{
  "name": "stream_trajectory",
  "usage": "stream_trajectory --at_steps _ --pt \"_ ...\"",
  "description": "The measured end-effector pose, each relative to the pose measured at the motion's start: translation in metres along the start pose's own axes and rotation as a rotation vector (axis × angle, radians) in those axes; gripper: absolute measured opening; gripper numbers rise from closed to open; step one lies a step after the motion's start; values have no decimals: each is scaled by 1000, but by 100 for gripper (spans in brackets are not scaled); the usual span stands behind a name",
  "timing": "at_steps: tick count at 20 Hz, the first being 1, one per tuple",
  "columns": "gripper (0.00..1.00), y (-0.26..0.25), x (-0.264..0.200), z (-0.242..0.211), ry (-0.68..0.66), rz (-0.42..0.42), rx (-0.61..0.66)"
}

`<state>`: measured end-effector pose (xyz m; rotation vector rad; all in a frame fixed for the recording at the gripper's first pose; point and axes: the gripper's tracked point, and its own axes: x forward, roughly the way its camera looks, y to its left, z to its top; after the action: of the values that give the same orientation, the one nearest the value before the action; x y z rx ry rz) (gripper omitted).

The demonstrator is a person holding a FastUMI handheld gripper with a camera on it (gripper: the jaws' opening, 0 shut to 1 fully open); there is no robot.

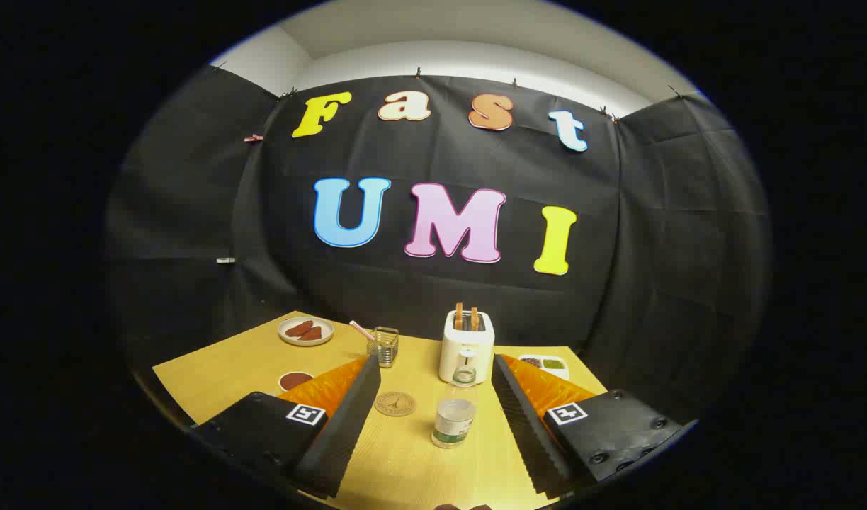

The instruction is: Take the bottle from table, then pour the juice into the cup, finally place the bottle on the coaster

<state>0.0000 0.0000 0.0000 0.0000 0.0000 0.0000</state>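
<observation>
A clear plastic bottle [455, 411] with a green label stands upright on the wooden table [214, 372], between my two fingers and a little ahead of their tips. It holds a pale liquid and has no cap. My gripper [433, 375] is open wide, nothing touching its black ribbed pads [348, 418]. A round brown coaster [395, 403] lies on the table just left of the bottle. Beyond the left finger stands a glass cup [384, 346] with a straw in it.
A white toaster [466, 347] with two slices stands right behind the bottle. A plate of brown food [305, 331] and a small bowl of dark sauce [295, 380] sit to the left. A white tray [545, 365] lies behind the right finger.
</observation>
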Motion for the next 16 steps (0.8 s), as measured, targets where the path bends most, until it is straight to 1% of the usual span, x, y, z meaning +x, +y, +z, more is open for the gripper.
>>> stream_trajectory --at_steps 2,4,6,8,14,16 --pt "98 -3 2 -3 14 14 -10" --pt "97 -5 5 5 -17 10 -2" --pt "98 3 7 8 -29 35 9" --pt "98 2 6 9 -46 41 -16" --pt "98 3 14 2 -16 46 2" --pt "97 -3 17 4 -27 29 -6"
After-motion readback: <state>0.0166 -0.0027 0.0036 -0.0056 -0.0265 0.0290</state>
